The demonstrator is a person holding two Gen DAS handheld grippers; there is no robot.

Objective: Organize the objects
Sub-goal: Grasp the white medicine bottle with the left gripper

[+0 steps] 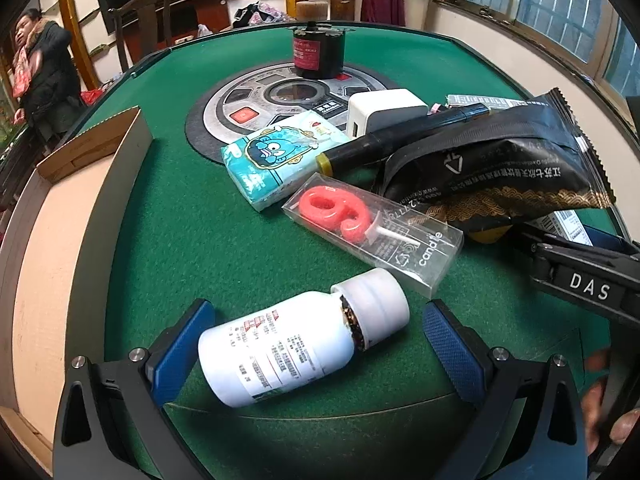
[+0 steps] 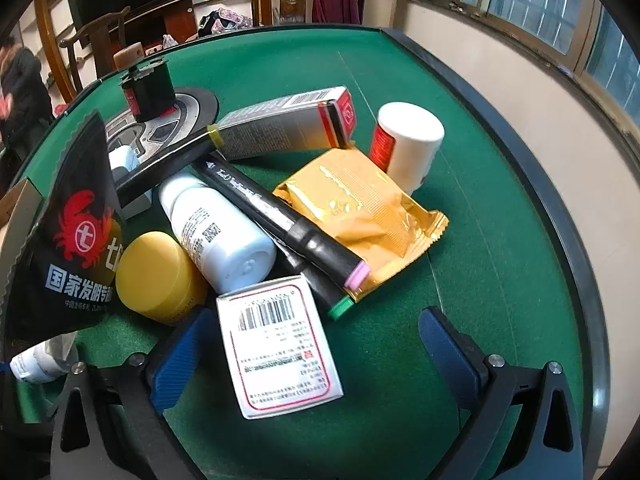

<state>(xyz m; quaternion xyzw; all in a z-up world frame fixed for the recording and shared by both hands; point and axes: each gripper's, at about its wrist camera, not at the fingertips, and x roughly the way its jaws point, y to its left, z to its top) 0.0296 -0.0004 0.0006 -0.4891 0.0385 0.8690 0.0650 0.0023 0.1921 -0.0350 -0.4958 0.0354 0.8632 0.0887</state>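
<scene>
Left wrist view shows the green felt table (image 1: pixel 168 216) carrying nearly everything loose, so the sorting looks barely begun: the cardboard box (image 1: pixel 76 216) at the table's left edge shows no contents in the part that is visible, though its inside is poorly seen. A black snack bag (image 1: pixel 500 160) lies toward the right edge over a black marker (image 1: pixel 400 136), with a tissue pack (image 1: pixel 280 160), a white charger (image 1: pixel 384 114) and a boxed red candle (image 1: pixel 372 228) near the middle. Nearest, a white pill bottle (image 1: pixel 296 344) lies on its side between the wide-spread jaws of the left gripper (image 1: pixel 316 344), neither pad touching it.

Right wrist view has the right gripper (image 2: pixel 316 348) also spread wide over a white barcode box (image 2: pixel 280 344), its left finger just beside the box, nothing held. Beyond lie a gold packet (image 2: pixel 360 216), a yellow jar (image 2: pixel 156 276) and a second bottle (image 2: pixel 216 228).

Around the table stand wooden chairs, a dark television and barred windows
</scene>
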